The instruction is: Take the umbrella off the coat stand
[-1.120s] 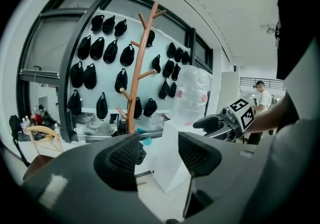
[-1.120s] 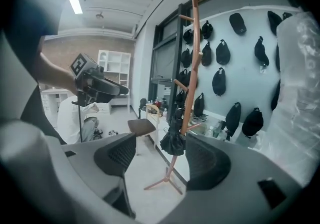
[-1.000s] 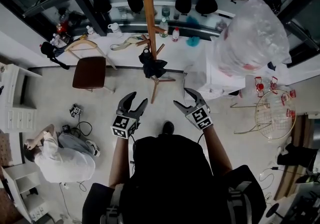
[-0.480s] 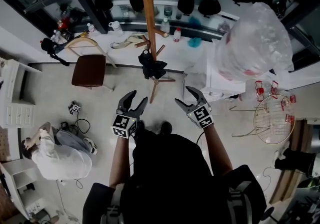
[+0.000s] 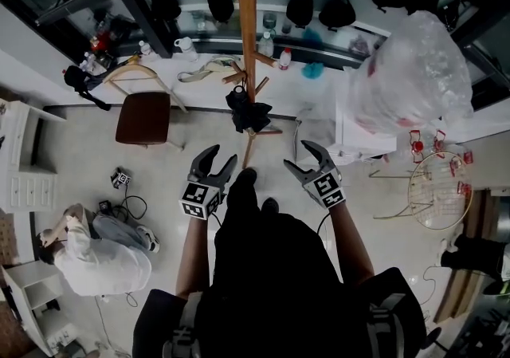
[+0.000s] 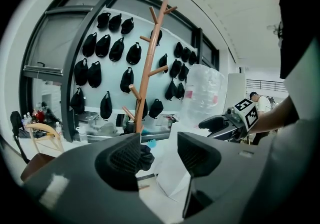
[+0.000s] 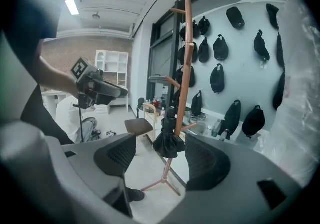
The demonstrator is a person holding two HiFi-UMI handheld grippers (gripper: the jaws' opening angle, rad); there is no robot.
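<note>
Your left gripper [image 5: 221, 155] is open: its jaws stand apart with nothing between the pads. Your right gripper [image 5: 301, 155] is open too, and its pads also touch nothing. You hold both at about the same height in front of your body, side by side, pointing toward the coat stand [image 5: 248, 21].

In the head view the black umbrella [image 5: 249, 109] is at 12 o'clock from your grippers, apart from both. It is folded and hangs low on the stand, close against the wooden pole, above the stand's feet on the floor. In the right gripper view it shows through the gap between the jaws, well beyond them. In the left gripper view the left jaw half hides it.

A brown chair [image 5: 143, 117] stands at 10 o'clock from the grippers. A person [image 5: 96, 257] crouches on the floor at 8 o'clock. A big clear plastic bag [image 5: 410, 69] fills the 2 o'clock side, and a wire basket [image 5: 438, 185] lies at 3 o'clock. Black caps [image 5: 301, 4] hang in rows on the wall behind the stand.
</note>
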